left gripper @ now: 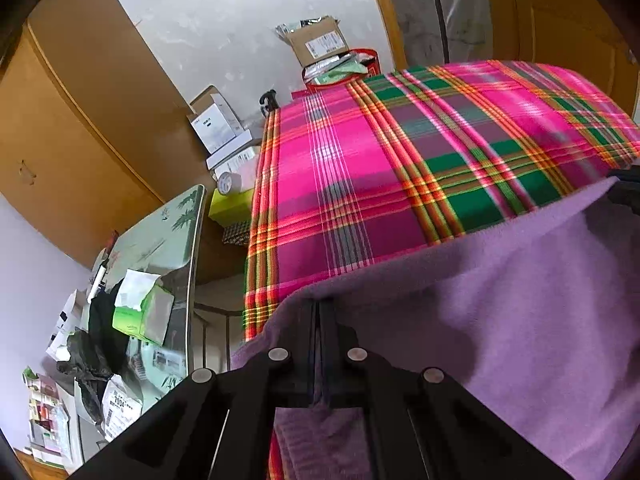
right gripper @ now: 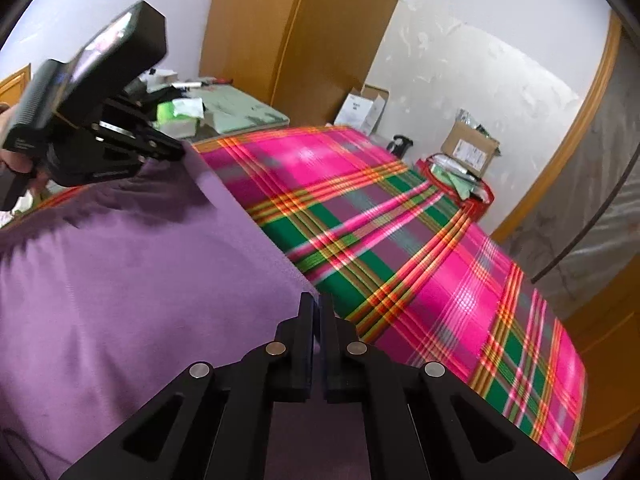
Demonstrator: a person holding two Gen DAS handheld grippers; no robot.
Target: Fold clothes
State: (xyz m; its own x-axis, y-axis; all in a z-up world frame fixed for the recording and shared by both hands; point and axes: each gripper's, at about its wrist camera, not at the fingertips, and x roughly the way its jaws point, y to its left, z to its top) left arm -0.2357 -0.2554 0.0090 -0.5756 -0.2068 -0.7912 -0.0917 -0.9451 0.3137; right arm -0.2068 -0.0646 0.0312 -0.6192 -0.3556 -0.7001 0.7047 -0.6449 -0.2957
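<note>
One purple garment [right gripper: 132, 264] lies spread over the near part of a bed covered by one pink, green and orange plaid sheet [right gripper: 400, 240], and its far edge is lifted between two grippers. The left gripper [left gripper: 319, 312] is clenched on that edge at one corner, purple cloth pinched between its two fingers and running down under its body; in the right wrist view the same tool appears at upper left, held by a hand [right gripper: 16, 160] that is only partly visible. The right gripper [right gripper: 317, 308] is likewise clamped on the garment's hem at the other corner (the fabric stretches fairly flat between the two grips). Beyond the bed, one glass-topped table [left gripper: 176, 224] carries one green tissue pack [left gripper: 140, 316] amid clutter too jumbled to count. One brown cardboard box [left gripper: 318, 40] sits over one red basket [left gripper: 368, 56] by the wall, and one tall wooden wardrobe [right gripper: 280, 32] stands behind.
</note>
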